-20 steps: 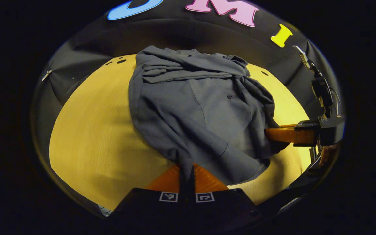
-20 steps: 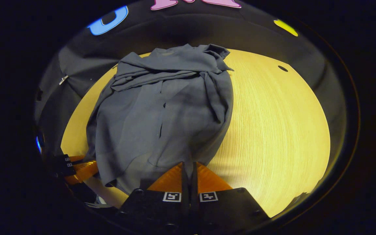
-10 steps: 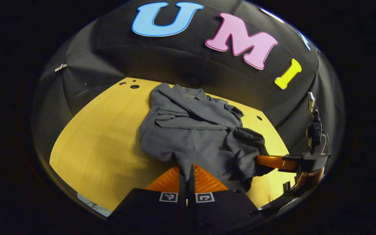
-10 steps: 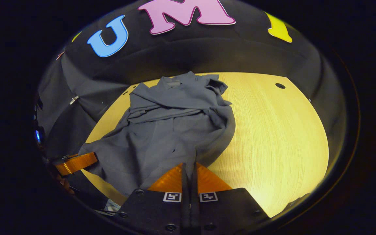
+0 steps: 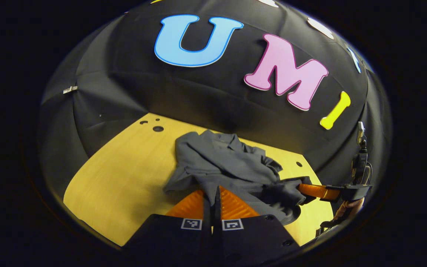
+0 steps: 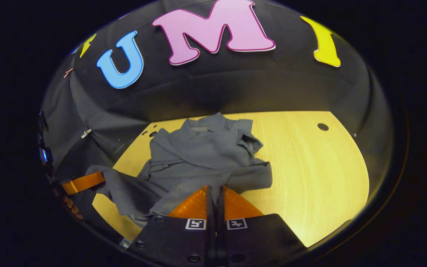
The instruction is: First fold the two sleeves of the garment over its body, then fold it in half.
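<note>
Looks like a data-recording booth in a lab, not anyone's home. Black cloth [image 6: 217, 92] is draped all around as the wall, pinned with a small clip [image 5: 69, 89]. The counter [image 6: 310, 167] is a pale wood-grain board with drilled holes [image 6: 323, 127], lit from above, with darkness beyond the cloth.

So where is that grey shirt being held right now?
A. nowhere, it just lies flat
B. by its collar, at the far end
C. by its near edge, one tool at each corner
C: the left tool and right tool each pinch the grey shirt's near edge, lifted off the table.
</note>
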